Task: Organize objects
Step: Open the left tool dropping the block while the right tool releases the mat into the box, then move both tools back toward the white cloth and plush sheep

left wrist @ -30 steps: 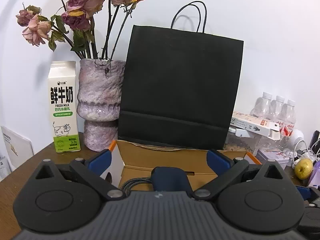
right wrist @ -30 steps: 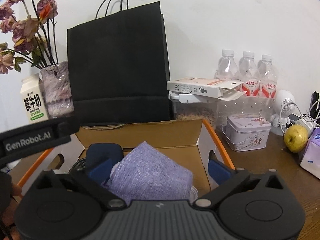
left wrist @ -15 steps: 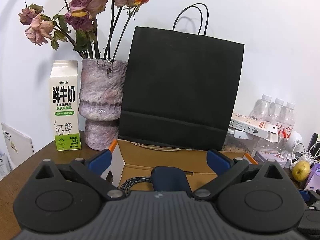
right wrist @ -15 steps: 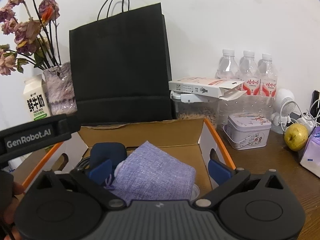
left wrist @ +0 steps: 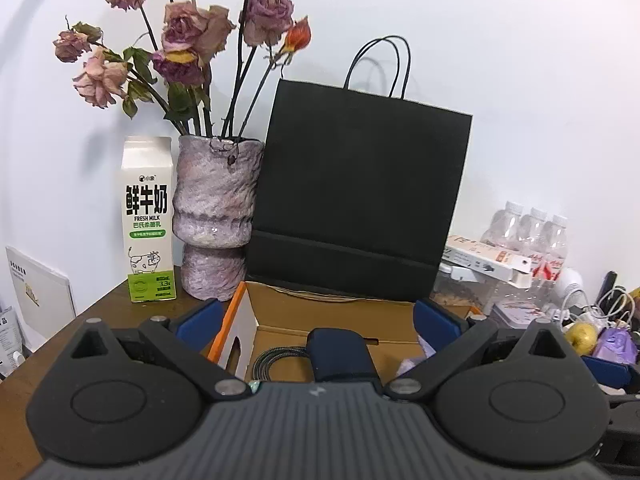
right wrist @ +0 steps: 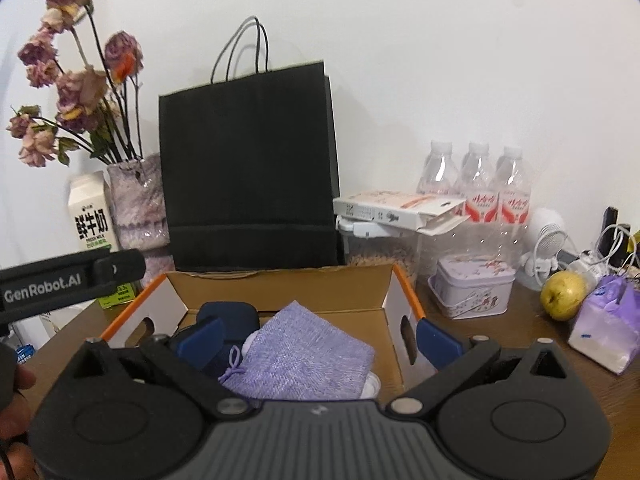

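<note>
An open cardboard box with orange edges stands on the brown table in front of a black paper bag. Inside lie a lilac drawstring pouch, a dark blue case and a coiled grey cable. The box and the case also show in the left wrist view. My left gripper is open and empty above the box's near side. My right gripper is open and empty above the pouch.
A milk carton and a vase of dried roses stand at the back left. At the right are water bottles, a flat white package, a tin, a yellow-green fruit, a purple packet and cables.
Both grippers have drawn back and risen a little, so more of the box and the bag shows. Both stay open and the pouch stays in the box.
</note>
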{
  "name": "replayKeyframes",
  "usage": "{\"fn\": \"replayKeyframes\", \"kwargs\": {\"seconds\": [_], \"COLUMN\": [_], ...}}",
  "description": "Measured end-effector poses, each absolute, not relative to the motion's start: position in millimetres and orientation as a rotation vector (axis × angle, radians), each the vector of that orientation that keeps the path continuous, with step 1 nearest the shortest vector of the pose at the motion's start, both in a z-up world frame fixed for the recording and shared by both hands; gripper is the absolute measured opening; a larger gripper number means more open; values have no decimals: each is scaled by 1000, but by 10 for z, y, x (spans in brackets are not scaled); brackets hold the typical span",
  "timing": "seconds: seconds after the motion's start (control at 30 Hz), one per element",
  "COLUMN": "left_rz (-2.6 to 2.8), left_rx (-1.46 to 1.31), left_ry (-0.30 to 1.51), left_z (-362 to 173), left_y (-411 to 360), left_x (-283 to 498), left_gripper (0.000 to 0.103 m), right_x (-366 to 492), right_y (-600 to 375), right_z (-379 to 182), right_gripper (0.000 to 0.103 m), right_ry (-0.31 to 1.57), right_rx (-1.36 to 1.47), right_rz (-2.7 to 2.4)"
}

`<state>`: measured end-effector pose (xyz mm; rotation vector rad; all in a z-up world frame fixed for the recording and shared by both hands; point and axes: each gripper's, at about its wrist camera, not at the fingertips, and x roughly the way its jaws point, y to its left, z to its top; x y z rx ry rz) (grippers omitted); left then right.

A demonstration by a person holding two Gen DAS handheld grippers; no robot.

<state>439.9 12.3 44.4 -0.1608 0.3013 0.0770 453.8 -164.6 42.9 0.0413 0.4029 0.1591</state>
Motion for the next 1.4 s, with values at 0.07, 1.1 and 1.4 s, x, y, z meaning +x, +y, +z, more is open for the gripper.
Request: {"fn": "replayKeyframes", "kwargs": {"seconds": [0.07, 1.1, 1.4], "left_rz": [66, -69, -136], "left_rx": [-160, -4, -1], "left_ry": [295, 420, 533], "left_z": [461, -107, -302], "left_y": [131, -19, -128], "left_x": [4303, 3130, 2919], "left_gripper": [103, 103, 103], "right_x": [4444, 2828, 2467], "right_y": [-1670, -1958, -2108], "right_z": [455, 14, -273], "right_gripper": [103, 103, 103], "right_ry": [395, 342, 376], "right_rx": [31, -88, -107], "right_rz": [158, 186, 136]}}
